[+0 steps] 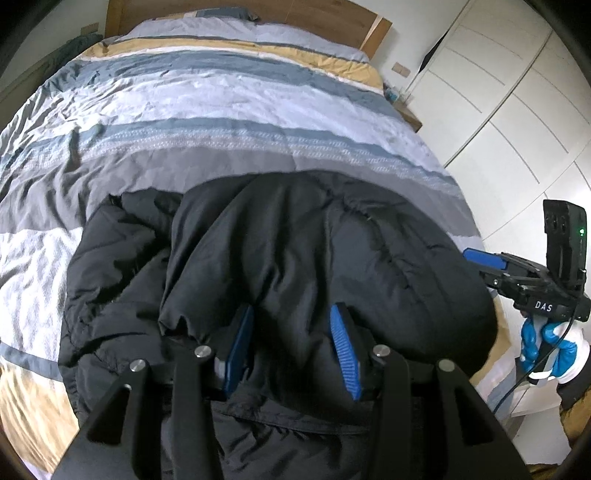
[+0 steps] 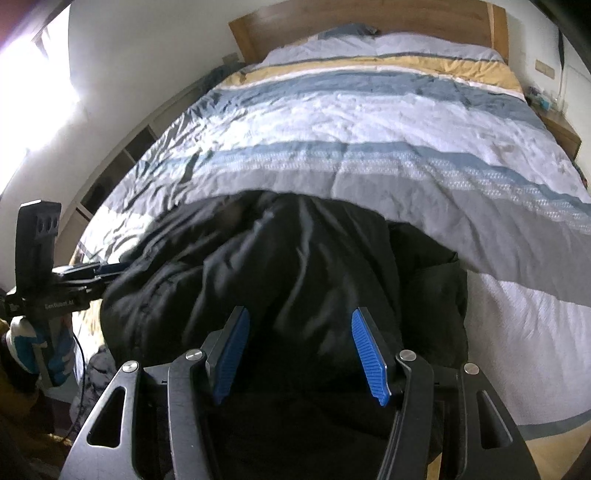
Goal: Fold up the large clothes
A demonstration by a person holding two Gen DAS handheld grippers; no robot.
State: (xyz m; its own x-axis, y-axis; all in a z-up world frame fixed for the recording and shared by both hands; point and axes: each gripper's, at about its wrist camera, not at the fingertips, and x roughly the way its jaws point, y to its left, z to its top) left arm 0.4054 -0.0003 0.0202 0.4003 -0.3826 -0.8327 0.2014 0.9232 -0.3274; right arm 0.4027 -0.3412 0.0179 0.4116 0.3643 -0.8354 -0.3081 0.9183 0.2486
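Item: jacket point(image 1: 295, 258), black, padded, bulky. Location: near end of the bed point(image 1: 221, 122), lying on the striped duvet point(image 2: 369, 122), bunched into a mound with its far edge rounded over.

Left gripper point(image 1: 291, 347): part closed, blue pads sunk into a thick fold of the jacket; fabric fills the gap between them. Reads as a grip.

Right gripper point(image 2: 301, 350): jaws about half wide, dark fabric lying between and below them. Whether the pads point(image 2: 232, 354) press the cloth cannot be told; the left wrist view shows it only side-on at the jacket's right edge, held in a gloved hand point(image 1: 546, 343).

Step in hand (judged): carrying the near portion of the jacket over itself toward the headboard point(image 2: 369, 22), both sides together.

Handling notes:
- Confirm the right side has real purchase before pulling; padding is slippery and springs back.
- Keep both grippers level and moving at the same pace, so the fold line stays straight.
- Lay the layer down before letting go, then press it flat.

Risk: one-sided grip skews the fold.
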